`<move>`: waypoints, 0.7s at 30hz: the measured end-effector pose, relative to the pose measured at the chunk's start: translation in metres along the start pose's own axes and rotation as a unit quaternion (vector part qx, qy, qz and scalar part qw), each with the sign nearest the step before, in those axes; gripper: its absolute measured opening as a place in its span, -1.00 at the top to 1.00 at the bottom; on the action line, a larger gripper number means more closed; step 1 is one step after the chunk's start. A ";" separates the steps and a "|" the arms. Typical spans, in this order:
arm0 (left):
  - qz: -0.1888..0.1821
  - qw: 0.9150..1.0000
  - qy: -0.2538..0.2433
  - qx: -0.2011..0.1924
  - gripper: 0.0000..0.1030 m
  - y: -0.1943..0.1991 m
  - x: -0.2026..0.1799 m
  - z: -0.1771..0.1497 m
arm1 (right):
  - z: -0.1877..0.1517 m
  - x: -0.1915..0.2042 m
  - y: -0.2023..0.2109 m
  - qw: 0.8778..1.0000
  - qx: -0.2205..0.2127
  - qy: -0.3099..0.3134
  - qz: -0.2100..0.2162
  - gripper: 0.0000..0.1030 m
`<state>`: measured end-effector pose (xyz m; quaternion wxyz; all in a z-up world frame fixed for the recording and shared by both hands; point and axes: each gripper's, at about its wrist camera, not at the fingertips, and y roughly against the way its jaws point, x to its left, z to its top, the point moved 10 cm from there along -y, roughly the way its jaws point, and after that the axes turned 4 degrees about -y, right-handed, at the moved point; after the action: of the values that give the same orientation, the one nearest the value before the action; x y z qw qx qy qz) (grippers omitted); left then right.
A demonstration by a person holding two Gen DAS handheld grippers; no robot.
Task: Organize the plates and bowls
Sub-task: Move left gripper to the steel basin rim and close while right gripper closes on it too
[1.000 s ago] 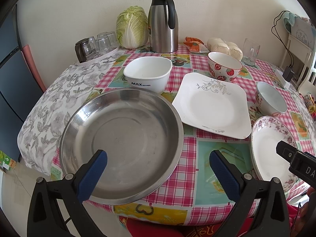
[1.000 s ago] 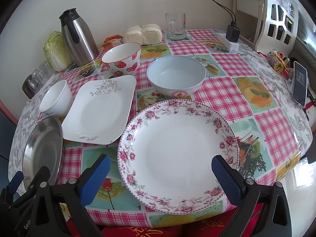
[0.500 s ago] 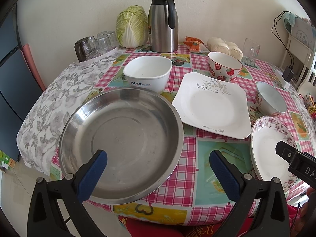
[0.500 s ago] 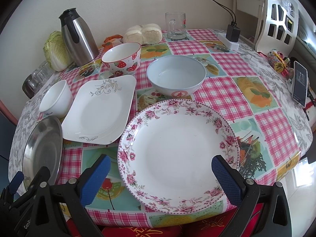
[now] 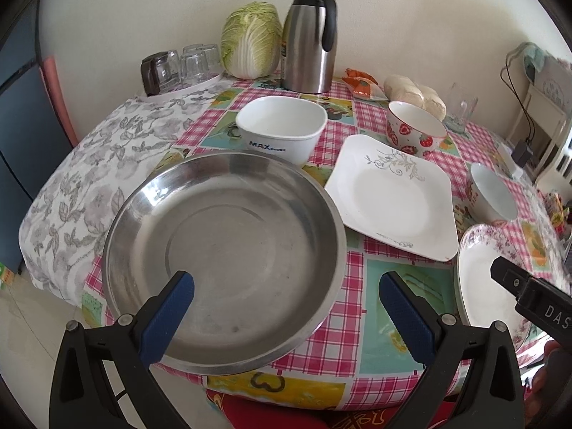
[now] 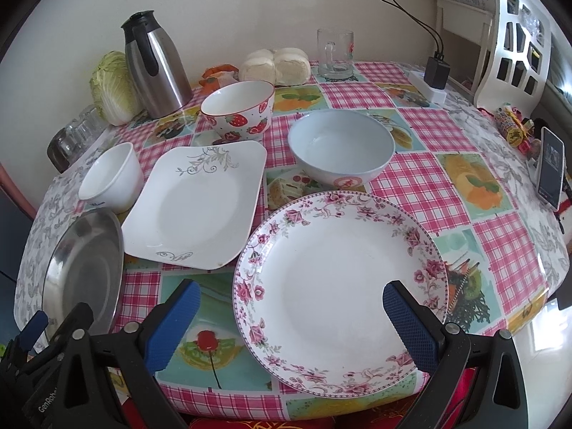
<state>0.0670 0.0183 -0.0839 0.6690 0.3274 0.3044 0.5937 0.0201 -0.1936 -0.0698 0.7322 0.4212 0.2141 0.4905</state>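
Left gripper [image 5: 286,300] wide open, empty, over steel plate [image 5: 221,250] at 6 o'clock. Right gripper [image 6: 287,309] wide open, empty, over floral plate [image 6: 339,282]. Square plate [image 6: 195,203] between. Bowls farther, 12 o'clock: white bowl [image 5: 282,127], strawberry bowl [image 6: 237,109], blue bowl [image 6: 341,146].

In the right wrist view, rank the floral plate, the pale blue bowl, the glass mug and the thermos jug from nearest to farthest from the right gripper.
1. Floral plate, directly under the open right gripper.
2. Pale blue bowl, just behind the plate.
3. Thermos jug, back left.
4. Glass mug, back centre by the wall.
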 end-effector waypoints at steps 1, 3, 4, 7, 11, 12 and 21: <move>-0.003 1.000 0.009 -0.002 -1.00 0.000 0.004 0.001 | 0.001 0.004 -0.001 1.000 -0.001 0.004 0.005 -1.00; -0.003 1.000 0.026 -0.005 -1.00 -0.001 0.015 0.002 | 0.004 0.014 -0.001 1.000 -0.005 0.013 0.015 -1.00; -0.001 0.999 0.033 -0.008 -1.00 -0.001 0.021 0.002 | 0.005 0.020 -0.002 1.000 -0.007 0.019 0.023 -1.00; 0.013 0.998 0.052 -0.015 -1.00 -0.003 0.041 0.003 | 0.005 0.039 -0.004 0.998 -0.007 0.038 0.047 -1.00; 0.023 0.996 0.080 -0.025 -1.00 -0.003 0.070 0.003 | 0.002 0.066 -0.010 0.995 0.003 0.065 0.081 -1.00; 0.027 0.995 0.086 -0.030 -1.00 -0.003 0.077 0.004 | 0.000 0.073 -0.012 0.993 0.008 0.069 0.093 -1.00; 0.063 0.986 0.139 -0.072 -1.00 0.008 0.144 0.013 | 0.002 0.126 0.000 0.979 -0.031 0.132 0.153 -1.00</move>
<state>0.0885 0.1611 -0.0719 0.6035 0.2106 0.3297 0.6948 0.0756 -0.0816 -0.0559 0.6265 0.3576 0.2261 0.6546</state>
